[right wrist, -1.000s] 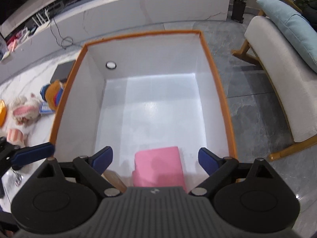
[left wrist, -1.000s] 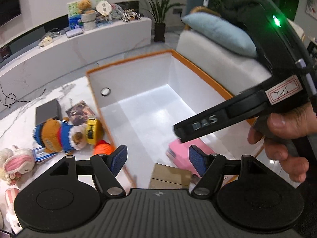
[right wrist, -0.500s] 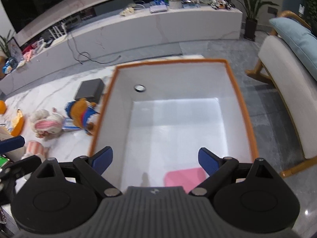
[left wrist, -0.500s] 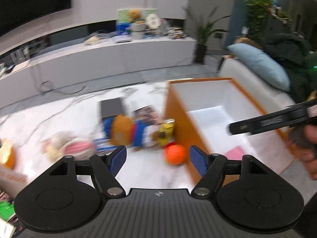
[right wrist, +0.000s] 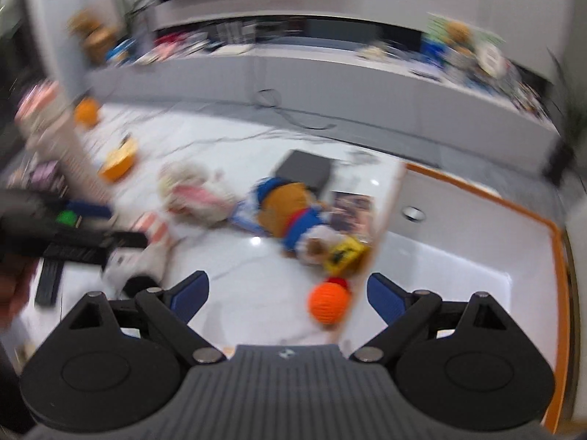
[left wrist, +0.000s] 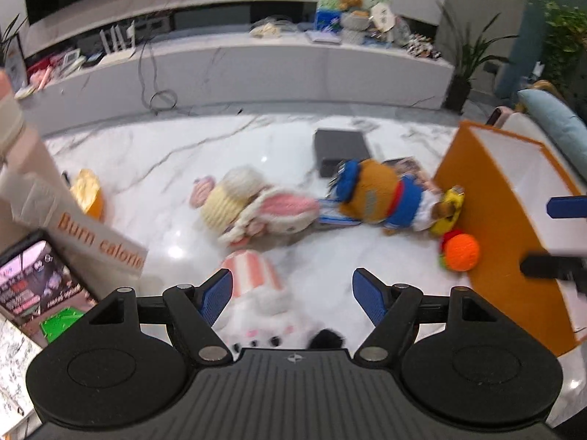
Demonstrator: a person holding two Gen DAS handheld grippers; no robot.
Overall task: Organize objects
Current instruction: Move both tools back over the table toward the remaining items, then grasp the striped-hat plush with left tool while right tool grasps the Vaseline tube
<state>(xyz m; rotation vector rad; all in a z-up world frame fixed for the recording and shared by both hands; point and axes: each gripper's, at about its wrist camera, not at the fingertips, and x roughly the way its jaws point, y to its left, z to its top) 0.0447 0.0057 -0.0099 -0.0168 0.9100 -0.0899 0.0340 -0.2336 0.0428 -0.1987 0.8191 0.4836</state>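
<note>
Nearest the left gripper (left wrist: 292, 295), its jaws are opening with nothing pressed between the blue pads; a white plush toy with a pink-striped hat (left wrist: 253, 293) lies on the marble tabletop (left wrist: 154, 168) right under the gap, untouched. The right gripper (right wrist: 288, 299) holds its jaws wide and empty above bare tabletop, with an orange knitted ball (right wrist: 328, 302) just beyond them, near the right pad.

That ball sits against the outer wall of the orange-rimmed storage box (left wrist: 491, 227), which stands at the right edge. Just past it lies a yellow toy (left wrist: 449, 211), then a brown plush in a blue outfit (left wrist: 381, 196) on its side. Left of that lies a pink-eared bunny plush (left wrist: 256, 207).

Farther back, a dark flat box (left wrist: 341, 150) rests on the tabletop. At the near left stands a carton printed "Burn calories" (left wrist: 73, 220). A long white cabinet (left wrist: 293, 66) crosses the far side.
</note>
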